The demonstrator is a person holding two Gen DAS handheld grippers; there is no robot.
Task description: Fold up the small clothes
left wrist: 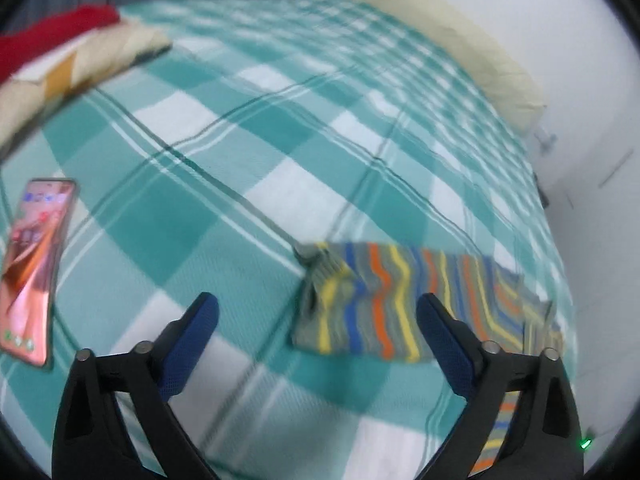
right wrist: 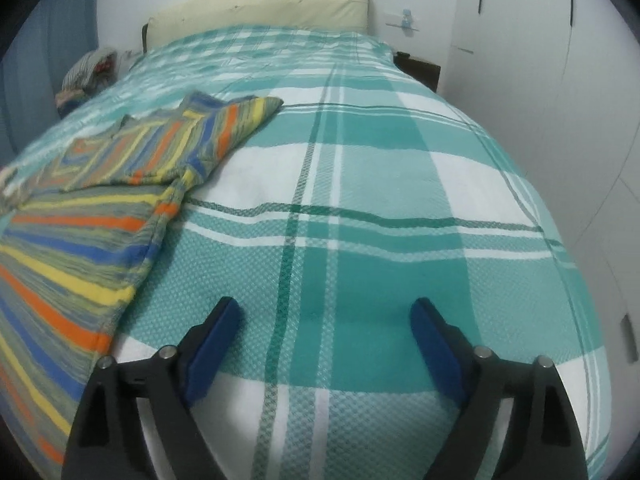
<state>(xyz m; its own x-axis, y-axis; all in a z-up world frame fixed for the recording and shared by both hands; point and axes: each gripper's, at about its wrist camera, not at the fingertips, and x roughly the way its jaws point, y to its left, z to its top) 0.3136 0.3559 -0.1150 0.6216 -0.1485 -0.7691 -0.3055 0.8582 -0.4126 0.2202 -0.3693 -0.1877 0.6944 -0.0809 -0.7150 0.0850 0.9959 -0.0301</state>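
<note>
A: Left hand-held gripper (left wrist: 318, 318) wide open, nothing between the blue pads, hanging above the bed (left wrist: 248, 152) just short of the striped garment (left wrist: 384, 300). Right hand-held gripper (right wrist: 326, 326) also spread wide and empty, over bare checked sheet.

B: Where's the garment?

A: Flat on the bed. In the left wrist view its near edge runs behind the right-side finger; in the right wrist view it lies left of that gripper, one part already turned over on top (right wrist: 176, 136).

B: Anything else near it?

A: Phone (left wrist: 34, 268) lying on the bed, well left of the garment. Pillow (left wrist: 448, 36) at the far end of the bed.

B: Risks?

A: Likely pinching the sheet along with the garment edge, since both are thin and lie flush, so the fold drags bedding. Grabbing only the top layer would undo the turned-over part. Left view is blurred, so the aim there is hard to judge. A leftward sweep could nudge the phone.
</note>
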